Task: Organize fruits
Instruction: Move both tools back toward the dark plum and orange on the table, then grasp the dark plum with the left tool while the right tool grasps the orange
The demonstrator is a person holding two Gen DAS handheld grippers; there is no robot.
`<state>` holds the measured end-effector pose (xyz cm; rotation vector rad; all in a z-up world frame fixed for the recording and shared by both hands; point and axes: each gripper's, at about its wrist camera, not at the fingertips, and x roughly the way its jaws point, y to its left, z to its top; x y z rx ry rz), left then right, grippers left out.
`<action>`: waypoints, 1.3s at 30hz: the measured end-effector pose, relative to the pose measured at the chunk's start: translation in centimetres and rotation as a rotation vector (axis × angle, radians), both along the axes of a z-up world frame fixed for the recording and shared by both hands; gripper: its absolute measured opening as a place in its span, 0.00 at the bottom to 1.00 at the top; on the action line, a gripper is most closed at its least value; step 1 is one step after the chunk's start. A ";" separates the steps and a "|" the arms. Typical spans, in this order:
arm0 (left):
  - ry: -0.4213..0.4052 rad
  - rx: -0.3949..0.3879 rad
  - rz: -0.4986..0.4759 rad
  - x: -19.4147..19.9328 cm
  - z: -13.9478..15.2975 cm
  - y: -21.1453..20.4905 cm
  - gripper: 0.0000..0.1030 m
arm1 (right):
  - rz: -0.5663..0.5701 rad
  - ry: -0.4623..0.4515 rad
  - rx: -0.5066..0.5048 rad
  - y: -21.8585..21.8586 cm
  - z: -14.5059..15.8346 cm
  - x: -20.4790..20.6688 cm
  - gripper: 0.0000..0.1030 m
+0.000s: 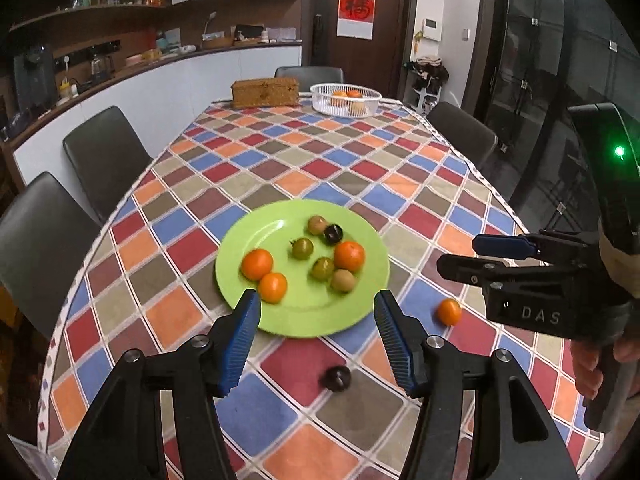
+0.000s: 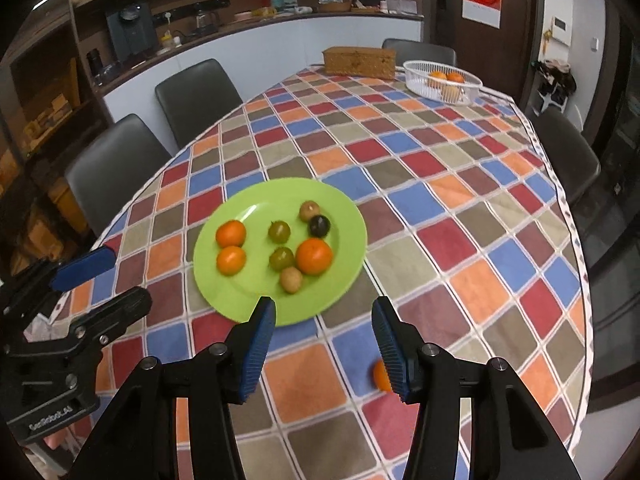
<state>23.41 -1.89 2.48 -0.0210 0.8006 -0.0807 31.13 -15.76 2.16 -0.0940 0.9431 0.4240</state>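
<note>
From the left wrist view, the left gripper [image 1: 316,312] is hovering with fingers spread wide and holding nothing, above the near rim of the green plate [image 1: 276,320] carrying eight small fruits. A dark fruit [image 1: 337,378] is lying on the checkered tablecloth [image 1: 280,160] between the fingers, and a loose orange [image 1: 449,312] is sitting right of the plate.

From the right wrist view, the right gripper [image 2: 324,320] is likewise hanging released and empty; the loose orange [image 2: 381,376] is peeking out beside its right finger. A white basket [image 2: 416,76] is sitting at the far end.
</note>
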 end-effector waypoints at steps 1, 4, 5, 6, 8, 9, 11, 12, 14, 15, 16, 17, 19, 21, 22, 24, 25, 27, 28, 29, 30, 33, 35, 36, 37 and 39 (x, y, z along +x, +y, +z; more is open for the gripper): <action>0.010 -0.004 0.001 -0.1 -0.3 -0.2 0.56 | -0.002 0.005 0.000 -0.2 -0.1 -0.1 0.50; 0.051 -0.016 0.007 0.0 -1.3 -0.6 0.56 | -0.013 0.031 -0.002 -1.0 -0.8 -0.1 0.50; 0.066 -0.014 0.010 0.0 -1.8 -0.8 0.56 | -0.017 0.041 0.000 -1.2 -1.1 -0.1 0.50; 0.078 -0.010 0.015 0.1 -2.2 -0.9 0.56 | -0.022 0.055 0.004 -1.5 -1.5 -0.1 0.50; 0.105 -0.004 0.024 0.3 -3.2 -1.0 0.56 | -0.030 0.069 0.005 -1.9 -2.1 0.0 0.50; 0.123 -0.002 0.032 0.4 -3.7 -1.0 0.56 | -0.036 0.077 0.001 -2.1 -2.5 0.0 0.50; 0.148 -0.003 0.044 0.5 -4.5 -1.0 0.56 | -0.045 0.091 -0.002 -2.4 -3.1 0.2 0.50; 0.167 -0.003 0.045 0.6 -5.1 -1.1 0.56 | -0.048 0.102 -0.007 -2.5 -3.6 0.3 0.50; 0.199 -0.005 0.044 0.9 -5.9 -1.1 0.56 | -0.052 0.113 -0.018 -2.7 -4.2 0.3 0.50; 0.218 -0.010 0.043 1.1 -6.4 -1.1 0.56 | -0.057 0.121 -0.028 -2.8 -4.7 0.5 0.50; 0.241 -0.015 0.044 1.2 -7.0 -1.2 0.56 | -0.062 0.129 -0.033 -2.9 -5.1 0.6 0.50; 0.258 -0.019 0.044 1.4 -7.4 -1.3 0.56 | -0.066 0.137 -0.036 -3.0 -5.5 0.7 0.50; 0.288 -0.024 0.045 1.8 -8.2 -1.4 0.56 | -0.075 0.153 -0.050 -3.2 -6.2 1.0 0.50; 0.318 -0.032 0.044 2.2 -9.1 -1.5 0.56 | -0.079 0.165 -0.066 -3.4 -6.9 1.2 0.50; 0.330 -0.036 0.044 2.3 -9.4 -1.5 0.56 | -0.085 0.175 -0.074 -3.5 -7.3 1.4 0.50; 0.350 -0.046 0.044 2.5 -9.9 -1.5 0.55 | -0.098 0.196 -0.081 -3.8 -7.9 1.7 0.49; 0.358 -0.046 0.044 2.6 -10.2 -1.6 0.54 | -0.101 0.203 -0.081 -3.9 -8.1 1.8 0.49; 0.371 -0.050 0.041 2.7 -10.6 -1.7 0.48 | -0.105 0.220 -0.078 -4.1 -8.7 1.9 0.49; 0.379 -0.050 0.038 2.7 -10.8 -1.8 0.48 | -0.104 0.227 -0.076 -4.2 -8.9 1.9 0.47; 0.386 -0.053 0.034 2.8 -11.0 -1.8 0.45 | -0.104 0.234 -0.074 -4.2 -9.1 2.0 0.45; 0.391 -0.059 0.031 2.8 -11.2 -1.9 0.41 | -0.105 0.246 -0.071 -4.2 -9.4 2.0 0.44; 0.401 -0.062 0.023 2.9 -11.4 -1.9 0.37 | -0.106 0.270 -0.063 -4.3 -10.0 2.2 0.42; 0.413 -0.067 0.023 3.1 -11.7 -1.9 0.36 | -0.105 0.273 -0.061 -4.3 -10.3 2.2 0.41; 0.416 -0.067 0.026 3.2 -11.8 -1.9 0.35 | -0.107 0.276 -0.063 -4.3 -10.4 2.3 0.41; 0.417 -0.066 0.028 3.2 -11.8 -1.8 0.34 | -0.108 0.279 -0.063 -4.3 -10.6 2.5 0.41; 0.417 -0.058 0.027 3.4 -11.9 -1.9 0.30 | -0.111 0.284 -0.060 -4.3 -10.8 2.7 0.41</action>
